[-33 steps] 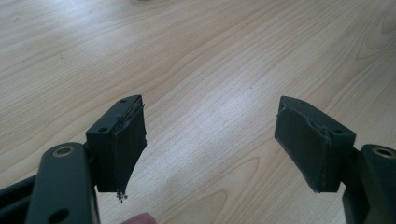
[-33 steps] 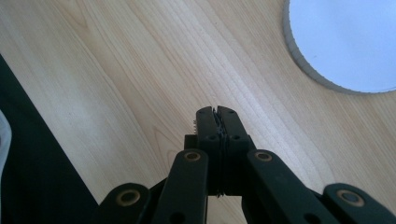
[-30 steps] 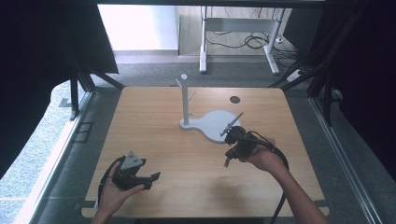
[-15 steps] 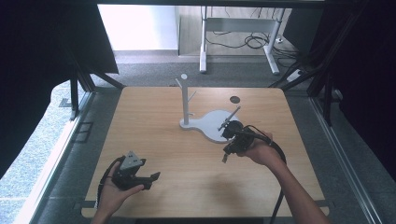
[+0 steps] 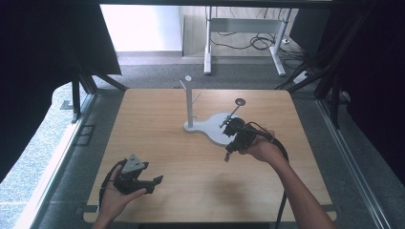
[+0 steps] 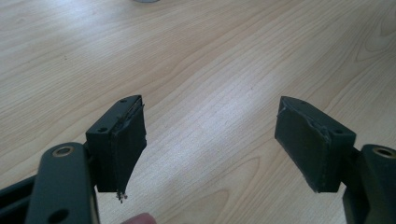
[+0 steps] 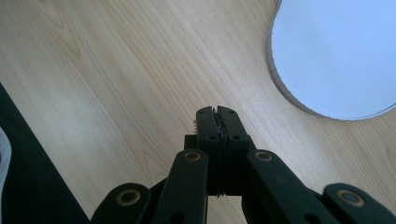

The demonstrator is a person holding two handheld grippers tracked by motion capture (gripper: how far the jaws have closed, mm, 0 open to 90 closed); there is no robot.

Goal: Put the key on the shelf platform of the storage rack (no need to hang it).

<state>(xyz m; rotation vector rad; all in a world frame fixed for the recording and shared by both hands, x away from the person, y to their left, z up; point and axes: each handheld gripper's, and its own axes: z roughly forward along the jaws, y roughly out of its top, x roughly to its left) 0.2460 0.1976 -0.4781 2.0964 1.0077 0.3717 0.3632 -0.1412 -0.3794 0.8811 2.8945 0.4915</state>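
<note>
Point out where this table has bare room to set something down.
The table's left half, between its left edge and the white stand, lies bare. So does the strip between the left gripper and right gripper. Crowded: around the stand's base.

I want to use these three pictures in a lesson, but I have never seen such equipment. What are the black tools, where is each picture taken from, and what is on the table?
There is no robot here. A person holds a hand-operated two-jaw gripper in each hand. The high view looks down from above the wooden table: the left gripper is near the front edge, and the right gripper hovers by a white stand with a thin upright post. The other two pictures come from small cameras riding on the grippers. The left gripper view shows its jaws spread wide over bare wood. The right gripper view shows its jaws pressed together, holding nothing, beside the stand's round base.
</note>
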